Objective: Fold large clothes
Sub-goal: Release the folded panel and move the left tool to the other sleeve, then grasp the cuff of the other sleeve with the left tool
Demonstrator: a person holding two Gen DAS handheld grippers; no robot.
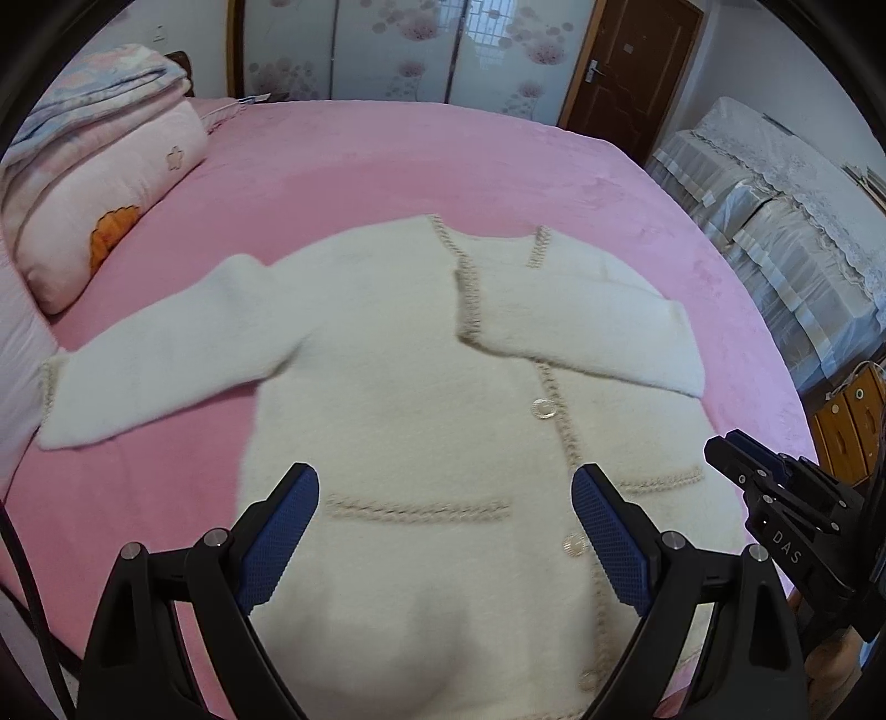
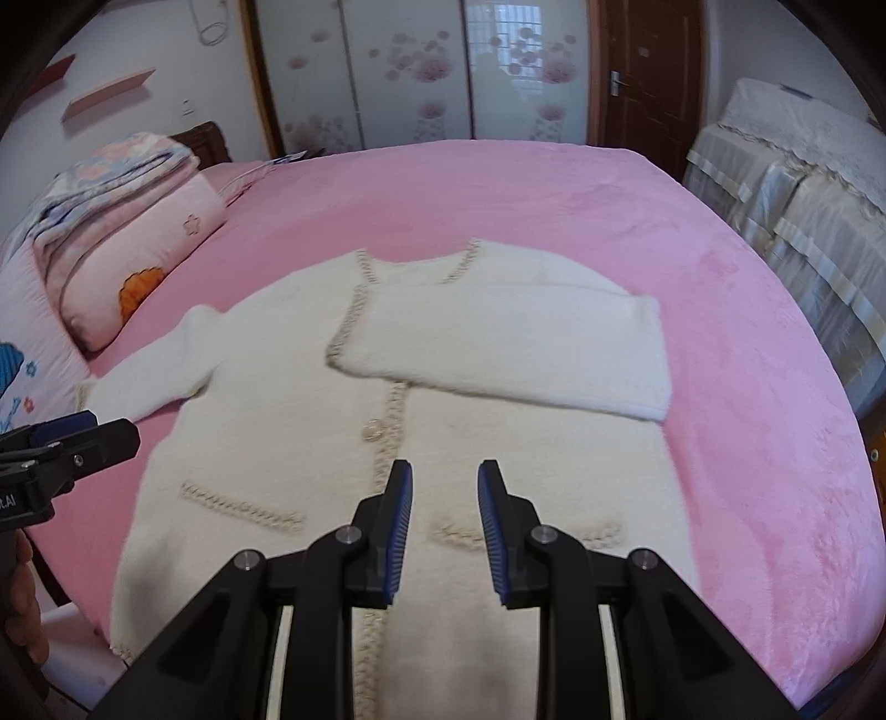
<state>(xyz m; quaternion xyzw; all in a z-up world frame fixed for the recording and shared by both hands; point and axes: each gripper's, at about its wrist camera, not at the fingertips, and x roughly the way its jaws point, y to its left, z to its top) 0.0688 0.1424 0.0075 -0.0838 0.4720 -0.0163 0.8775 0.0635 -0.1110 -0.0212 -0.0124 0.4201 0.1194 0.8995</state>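
- One bed [image 1: 387,166] [image 2: 720,277] fills both views, covered in pink fleece.
- Behind it stand a floral wardrobe [image 1: 398,50] [image 2: 421,72] and a brown door [image 1: 631,72] [image 2: 648,77]; a sofa [image 1: 775,221] [image 2: 803,194] under pale lace covers runs along the right.
- A stack of folded quilts [image 1: 105,166] [image 2: 127,238], pink with a floral one on top, sits at the bed's left side.
- The cardigan [image 1: 415,399] [image 2: 277,432], white and fluffy with beige braided trim, lies flat and front up in the middle of the bed, neckline away from the cameras and hem at the near edge.
- Its left-side sleeve [image 1: 155,354] [image 2: 160,365] stretches out over the pink cover toward the quilts.
- The other sleeve [image 1: 581,343] [image 2: 498,343] is folded across the chest, its cuff lying at the button band.
- The left gripper [image 1: 446,526] [image 2: 66,443] hovers above the lower front, between the pocket trims, jaws spread wide with nothing between them.
- The right gripper [image 2: 446,520] [image 1: 747,465] hovers over the right-hand pocket area, jaws parted by a narrower gap, also empty.
- Three round buttons [image 1: 542,409] [image 2: 374,429] show along the band in the left view.
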